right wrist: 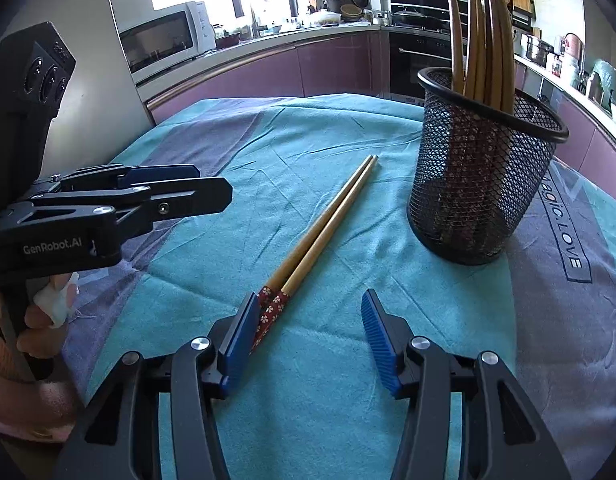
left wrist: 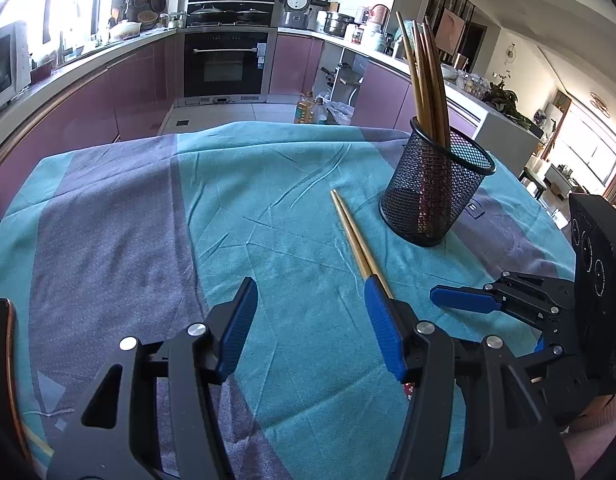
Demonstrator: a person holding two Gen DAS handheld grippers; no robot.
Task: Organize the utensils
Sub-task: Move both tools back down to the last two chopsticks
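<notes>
Paired wooden chopsticks (right wrist: 328,232), floral red ends, beside mesh holder (right wrist: 480,176).
Lying on teal table cloth (left wrist: 267,200) in kitchen; both jaws spread, empty.

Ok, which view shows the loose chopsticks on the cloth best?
The right wrist view: the chopsticks show nearly whole, tips to patterned red ends. In the left wrist view the chopsticks are partly hidden behind a finger of the left tool.

Home kitchen, built-in oven (left wrist: 223,65), microwave (right wrist: 163,40), rice cooker (left wrist: 299,3), purple cabinets (left wrist: 107,100)
</notes>
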